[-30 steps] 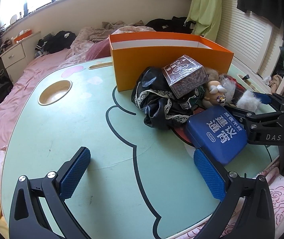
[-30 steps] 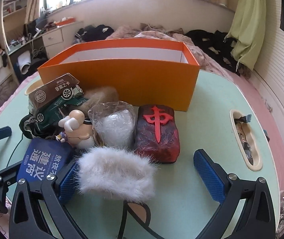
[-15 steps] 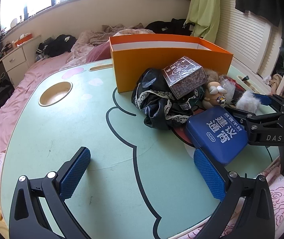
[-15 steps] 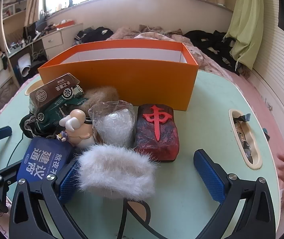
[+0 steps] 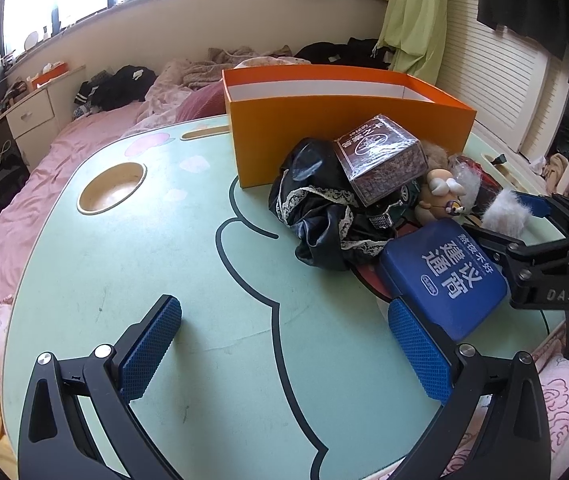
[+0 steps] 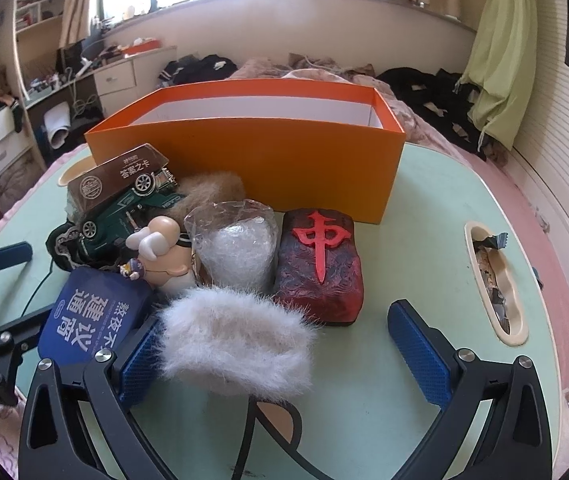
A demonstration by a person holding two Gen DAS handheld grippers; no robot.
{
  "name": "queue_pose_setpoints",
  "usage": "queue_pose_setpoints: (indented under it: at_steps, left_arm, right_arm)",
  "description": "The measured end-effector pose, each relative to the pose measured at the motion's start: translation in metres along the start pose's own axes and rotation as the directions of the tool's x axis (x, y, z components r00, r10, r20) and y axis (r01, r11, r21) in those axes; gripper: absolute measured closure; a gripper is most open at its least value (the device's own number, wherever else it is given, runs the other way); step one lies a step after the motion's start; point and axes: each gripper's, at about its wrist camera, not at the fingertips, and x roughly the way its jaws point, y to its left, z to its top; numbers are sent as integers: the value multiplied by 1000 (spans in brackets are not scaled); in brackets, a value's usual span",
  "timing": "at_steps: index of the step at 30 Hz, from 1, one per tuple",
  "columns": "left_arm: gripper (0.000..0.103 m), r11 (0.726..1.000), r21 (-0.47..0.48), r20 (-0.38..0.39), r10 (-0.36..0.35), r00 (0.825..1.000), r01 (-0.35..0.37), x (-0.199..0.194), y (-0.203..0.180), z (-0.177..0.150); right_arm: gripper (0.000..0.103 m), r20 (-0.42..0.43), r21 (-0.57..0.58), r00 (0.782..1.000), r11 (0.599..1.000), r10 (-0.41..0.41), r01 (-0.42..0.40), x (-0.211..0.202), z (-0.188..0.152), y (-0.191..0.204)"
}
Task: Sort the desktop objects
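An open orange box stands at the back of the green table. In front of it lies a pile: black lace cloth, a brown card box, a green toy car, a figurine, a plastic bag, a red tile block and a blue case. My right gripper is open around a white fluffy piece, which lies against its left finger. My left gripper is open over bare table, left of the blue case.
A round cup recess is sunk into the table's far left. A long slot holding small bits runs along its right side. Pink bedding with scattered clothes surrounds the table. A drawer unit stands at the back left.
A hand that showed at the right edge of the right wrist view half a second ago is gone. Both grippers have hardly moved and stay open.
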Motion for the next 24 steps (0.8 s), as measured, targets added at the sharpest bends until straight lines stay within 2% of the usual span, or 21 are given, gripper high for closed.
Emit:
queue_pose_setpoints:
  at_steps: [24]
  left_arm:
    - [0,1000,-20,-1,0,1000,0,3,4,2]
  right_arm:
    - [0,5,-28,1000,1000,3,-3,0,1,4]
